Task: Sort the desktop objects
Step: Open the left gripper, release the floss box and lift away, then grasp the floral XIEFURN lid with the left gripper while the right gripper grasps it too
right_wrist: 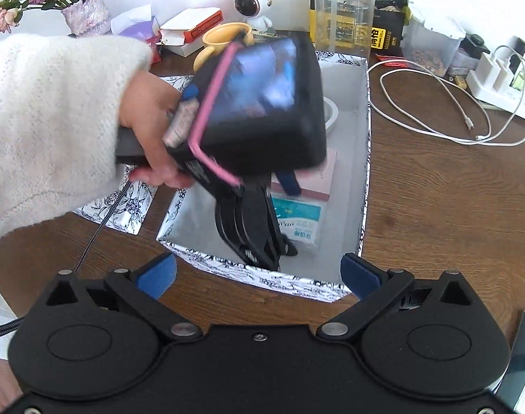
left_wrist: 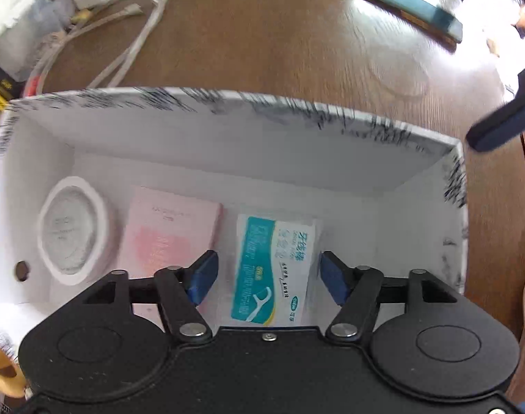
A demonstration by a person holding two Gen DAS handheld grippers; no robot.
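With the dental floss pick packet (left_wrist: 274,269) lying flat on the floor of the patterned storage box (left_wrist: 228,100) beside a pink booklet (left_wrist: 169,231) and round white tin (left_wrist: 72,231), the left gripper (left_wrist: 269,272) hung wide open and empty over it, whether just releasing or about to grasp being unclear, while the right gripper (right_wrist: 259,276), open and empty too, waited outside the box.

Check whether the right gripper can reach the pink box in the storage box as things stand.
Probably not directly: the left gripper is down inside the storage box, standing between the open right gripper and the pink box. Once it lifts out, the way looks free.
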